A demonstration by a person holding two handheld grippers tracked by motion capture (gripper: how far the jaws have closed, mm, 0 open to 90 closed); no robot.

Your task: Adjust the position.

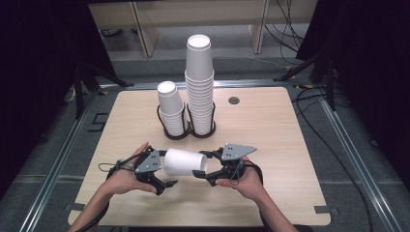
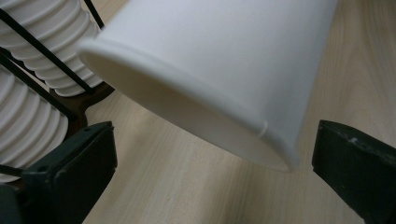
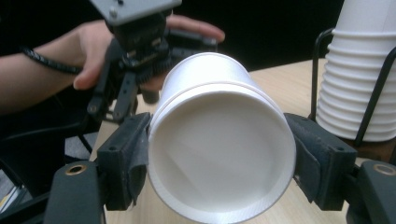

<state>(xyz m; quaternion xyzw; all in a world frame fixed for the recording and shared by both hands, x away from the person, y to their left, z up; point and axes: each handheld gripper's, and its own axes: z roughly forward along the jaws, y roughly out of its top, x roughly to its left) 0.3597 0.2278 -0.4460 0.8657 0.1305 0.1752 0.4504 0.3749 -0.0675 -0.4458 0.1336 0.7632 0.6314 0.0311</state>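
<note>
With my right tongs (image 3: 219,154) clamping the cup (image 1: 185,162) and left tongs (image 1: 162,174) apart, squeezing harder may crush it

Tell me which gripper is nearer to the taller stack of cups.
Right. The right gripper sits almost straight in front of the taller stack; the left gripper is further off, to the side.

The cup (image 1: 185,162) lies on its side above the table (image 1: 270,125) at 6 o'clock, between both grippers; two cup stacks (image 1: 199,87) stand behind it at 12.
</note>
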